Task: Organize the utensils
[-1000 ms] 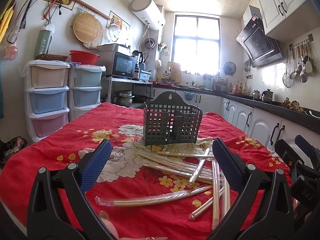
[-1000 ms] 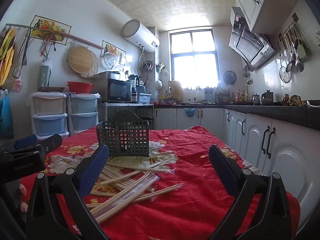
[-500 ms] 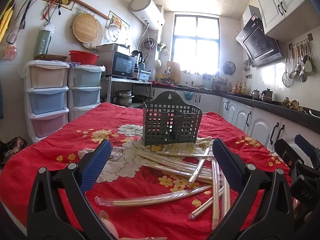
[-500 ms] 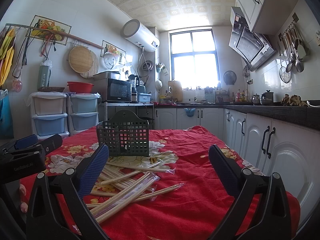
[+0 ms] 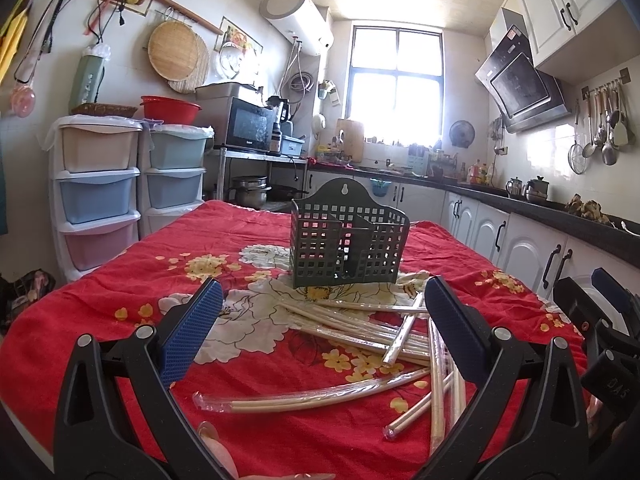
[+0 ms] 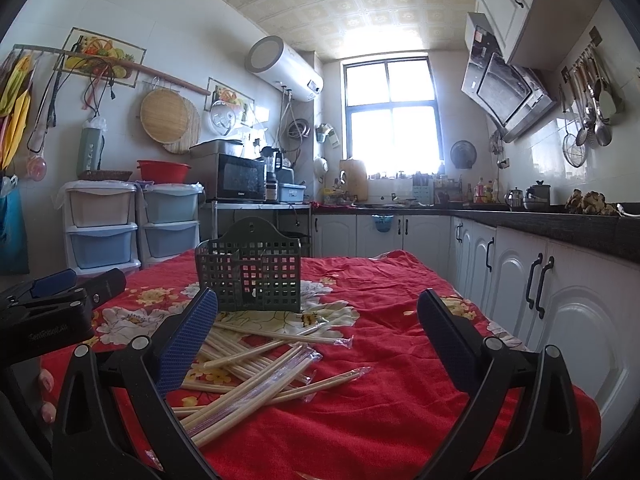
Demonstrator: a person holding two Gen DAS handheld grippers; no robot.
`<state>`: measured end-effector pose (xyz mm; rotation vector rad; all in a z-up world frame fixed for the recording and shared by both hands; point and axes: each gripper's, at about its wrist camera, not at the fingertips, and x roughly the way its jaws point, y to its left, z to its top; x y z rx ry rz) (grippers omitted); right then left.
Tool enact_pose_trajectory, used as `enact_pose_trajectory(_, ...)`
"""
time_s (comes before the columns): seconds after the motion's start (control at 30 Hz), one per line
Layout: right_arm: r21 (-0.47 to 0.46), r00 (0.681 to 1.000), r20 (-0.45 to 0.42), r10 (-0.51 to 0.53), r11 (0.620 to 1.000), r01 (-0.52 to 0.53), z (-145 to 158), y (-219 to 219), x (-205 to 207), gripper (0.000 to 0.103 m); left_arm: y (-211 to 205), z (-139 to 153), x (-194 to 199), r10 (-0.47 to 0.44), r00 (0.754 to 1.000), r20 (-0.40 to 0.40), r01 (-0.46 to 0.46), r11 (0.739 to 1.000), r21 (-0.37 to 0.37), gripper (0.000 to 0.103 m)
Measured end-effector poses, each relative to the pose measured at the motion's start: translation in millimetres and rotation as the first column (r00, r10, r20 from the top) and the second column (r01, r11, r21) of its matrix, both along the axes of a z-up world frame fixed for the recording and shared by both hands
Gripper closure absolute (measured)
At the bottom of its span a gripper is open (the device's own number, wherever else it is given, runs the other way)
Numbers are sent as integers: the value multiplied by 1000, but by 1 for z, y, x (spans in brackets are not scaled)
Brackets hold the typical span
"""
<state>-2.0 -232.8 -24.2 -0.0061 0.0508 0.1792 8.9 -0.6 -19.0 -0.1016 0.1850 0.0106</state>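
A worktop (image 5: pixel 100 300) draped in a red flowered cloth fills both views. Near its middle a dark green perforated utensil caddy (image 5: pixel 348 248) stands upright. A loose heap of plastic-wrapped chopsticks (image 5: pixel 380 328) lies on the cloth at the caddy's 6 o'clock, partly crossing one another. The left gripper (image 5: pixel 322 332) and the right gripper (image 6: pixel 318 336) hover above the cloth, fingers spread wide, gripping nothing.

A red flowered cloth (image 5: pixel 132 272) is covering the tabletop. Ahead of the left tool (image 5: pixel 320 332), a dark slotted utensil holder (image 5: pixel 348 246) is standing upright on it; wrapped chopsticks (image 5: pixel 360 320) are lying scattered between holder and tool, crossing each other.
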Motion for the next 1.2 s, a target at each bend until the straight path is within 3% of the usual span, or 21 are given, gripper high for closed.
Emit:
enact_pose_trajectory(0.53, -13, 982, -151, 114, 993, -118, 30, 19, 32, 6, 56, 14, 5, 62, 993, -103, -69, 996, -63, 9)
enact_pose_trajectory(0.7, -33, 974, -183, 131, 990, -139, 34, 28, 46, 6, 75, 8, 6, 70, 981, -183, -89, 991, -98, 9)
enact_pose_trajectory(0.9, -66, 972, -209, 110, 990, -127, 38, 33, 63, 6, 83, -8, 7, -14, 967, -255, -30, 985, -170, 9)
enact_pose_trajectory(1.07, -75, 960, -268, 80, 992, -103, 34, 29, 86, 6, 81, -26, 14, -96, 932, -351, 10, 971, -239, 10)
enact_pose_trajectory(1.2, -65, 948, -313, 54, 995, -79, 31, 23, 105, 6, 86, -32, 18, -122, 920, -373, 10, 957, -289, 13)
